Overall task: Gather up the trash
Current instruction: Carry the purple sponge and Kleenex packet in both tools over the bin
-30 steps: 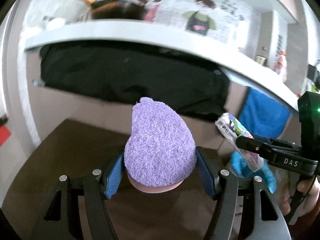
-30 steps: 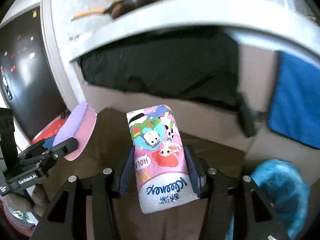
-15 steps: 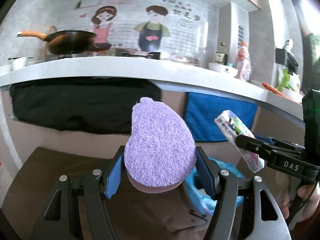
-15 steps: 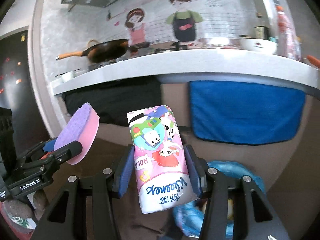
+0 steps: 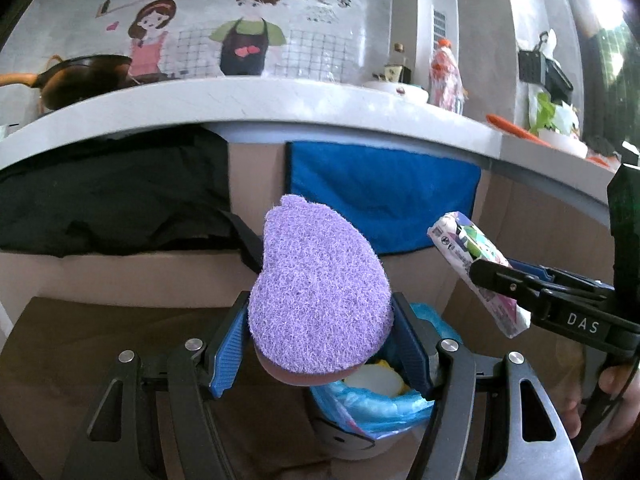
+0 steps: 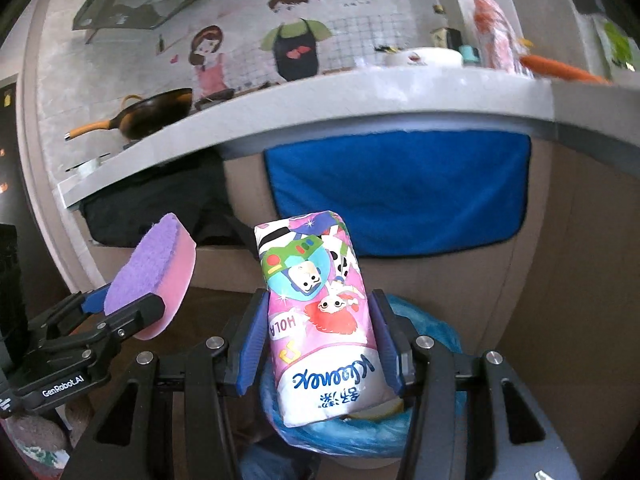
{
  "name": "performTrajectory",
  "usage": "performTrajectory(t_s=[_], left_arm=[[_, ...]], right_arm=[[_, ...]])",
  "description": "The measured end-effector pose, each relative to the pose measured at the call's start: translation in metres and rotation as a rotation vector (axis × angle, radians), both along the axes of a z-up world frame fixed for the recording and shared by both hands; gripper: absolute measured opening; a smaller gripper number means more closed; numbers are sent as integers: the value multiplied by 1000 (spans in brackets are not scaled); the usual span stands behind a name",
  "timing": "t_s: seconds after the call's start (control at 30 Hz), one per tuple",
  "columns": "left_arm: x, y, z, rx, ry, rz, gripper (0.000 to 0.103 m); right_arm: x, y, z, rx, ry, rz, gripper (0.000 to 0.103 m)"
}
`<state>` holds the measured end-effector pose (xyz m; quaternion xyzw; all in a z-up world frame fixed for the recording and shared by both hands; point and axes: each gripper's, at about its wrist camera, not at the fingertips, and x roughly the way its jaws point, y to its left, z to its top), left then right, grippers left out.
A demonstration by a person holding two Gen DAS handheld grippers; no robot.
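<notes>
On the grey countertop a dark wok with an orange handle sits at the left, and farther right stand a white bowl, a small bottle and a red-and-white patterned bottle, with a carrot near the right end. The wall behind carries a cartoon mural of 2 figures in aprons. Under the counter a black cloth hangs at the left and a blue towel at the right, against a tan cabinet front. The left gripper has its blue pads pressed on both sides of a purple sponge with a pink backing, which stands up between the 2 fingers and blocks much of the view ahead. The right gripper clamps a Kleenex tissue pack printed with cartoon characters, upright between its pads. The 2 grippers are side by side, near each other, each visible in the other's camera. Directly below and just beyond both sits a small white bin lined with a blue trash bag, standing on the brown floor; something white and yellow lies inside it. The sponge hangs over the bin's left rim, the tissue pack over its opening. Part of a hand shows on the right gripper's handle.
</notes>
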<state>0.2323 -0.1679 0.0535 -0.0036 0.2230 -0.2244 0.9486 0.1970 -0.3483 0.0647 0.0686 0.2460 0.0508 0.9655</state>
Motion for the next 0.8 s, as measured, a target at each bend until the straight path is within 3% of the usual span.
performTrajectory(t_s=[0.47,0.8], left_arm=[[49,-44,-63,20,149,-36,67],[88,-63,-92,48,218,-56,67]], right_arm=[[35,-44,-68,72,121,-54,47],[62,-51,-105,49,191,-64,47]])
